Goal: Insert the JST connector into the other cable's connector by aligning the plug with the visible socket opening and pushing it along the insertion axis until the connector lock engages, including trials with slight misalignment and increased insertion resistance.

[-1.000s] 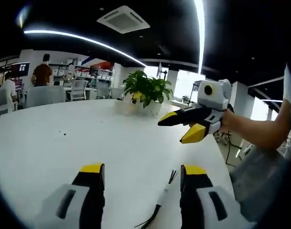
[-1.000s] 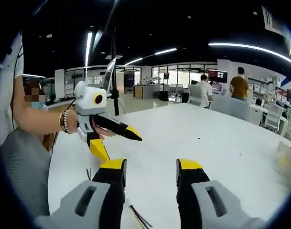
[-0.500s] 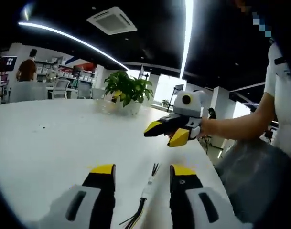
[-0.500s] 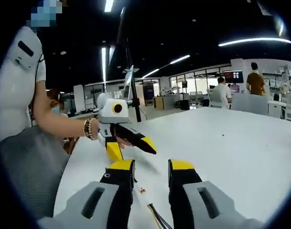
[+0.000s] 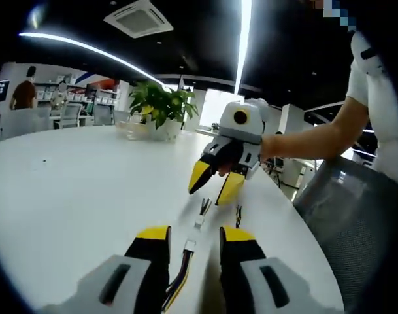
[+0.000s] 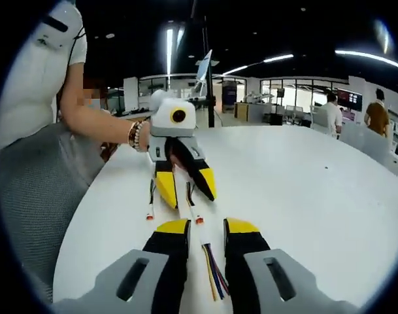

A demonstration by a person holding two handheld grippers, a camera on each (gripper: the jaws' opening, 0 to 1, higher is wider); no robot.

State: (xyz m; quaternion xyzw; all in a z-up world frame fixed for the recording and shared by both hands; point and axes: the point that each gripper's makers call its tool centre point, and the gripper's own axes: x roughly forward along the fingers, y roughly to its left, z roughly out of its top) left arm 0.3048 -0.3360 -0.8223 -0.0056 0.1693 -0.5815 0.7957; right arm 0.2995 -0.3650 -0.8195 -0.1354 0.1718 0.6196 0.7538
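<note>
Facing tip to tip, left gripper (image 5: 192, 237) and right gripper (image 6: 206, 227) both parted over cables (image 6: 212, 268)

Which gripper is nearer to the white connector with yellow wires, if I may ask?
Left. The white connector lies between the left gripper's open jaws; the right gripper hovers farther along the table.

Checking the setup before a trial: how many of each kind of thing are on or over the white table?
Hand-held grippers: 2 (left hand-held gripper, right hand-held gripper)
Cables: 3 (coloured cable, middle cable, side cable)
Potted plant: 1
Total: 6
</note>
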